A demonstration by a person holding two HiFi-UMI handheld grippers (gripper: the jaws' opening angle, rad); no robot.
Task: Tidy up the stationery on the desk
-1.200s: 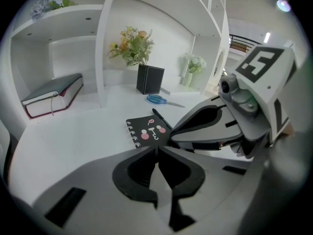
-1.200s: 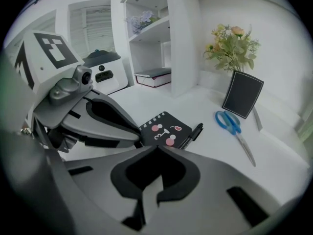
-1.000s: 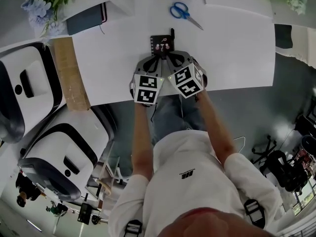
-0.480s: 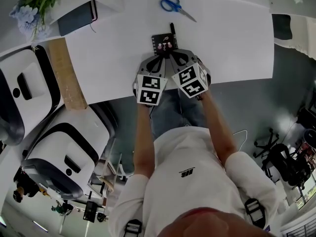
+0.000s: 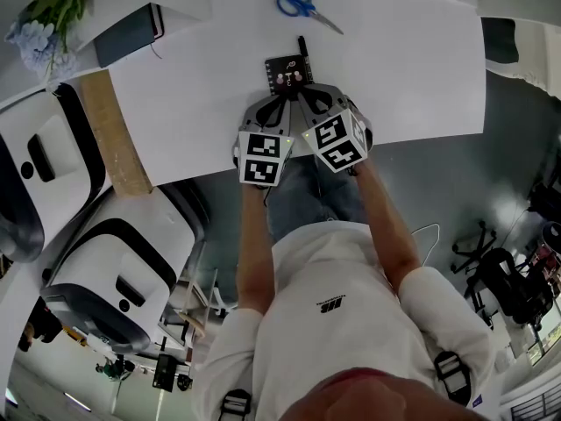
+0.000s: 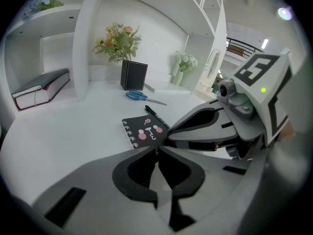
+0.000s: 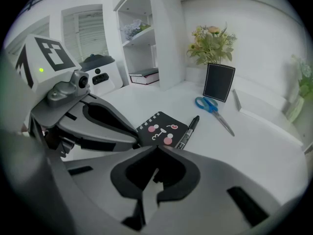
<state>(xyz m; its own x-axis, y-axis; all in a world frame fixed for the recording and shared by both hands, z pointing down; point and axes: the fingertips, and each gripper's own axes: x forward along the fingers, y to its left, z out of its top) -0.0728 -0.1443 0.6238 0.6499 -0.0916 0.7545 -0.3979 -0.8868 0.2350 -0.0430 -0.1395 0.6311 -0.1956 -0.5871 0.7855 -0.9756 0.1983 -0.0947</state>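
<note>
While left gripper [image 6: 156, 151] and right gripper [image 7: 155, 150] sit closed, notebook [image 5: 287, 74] shows pink-cheeked face.

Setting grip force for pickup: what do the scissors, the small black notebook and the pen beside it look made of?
Scissors: glossy blue handles, likely plastic; grey blades with a sheen, probably steel.
Notebook: matte black cover, probably card; pale loop binding along one edge, wire or plastic, can't tell.
Pen: smooth black barrel, likely plastic.
</note>
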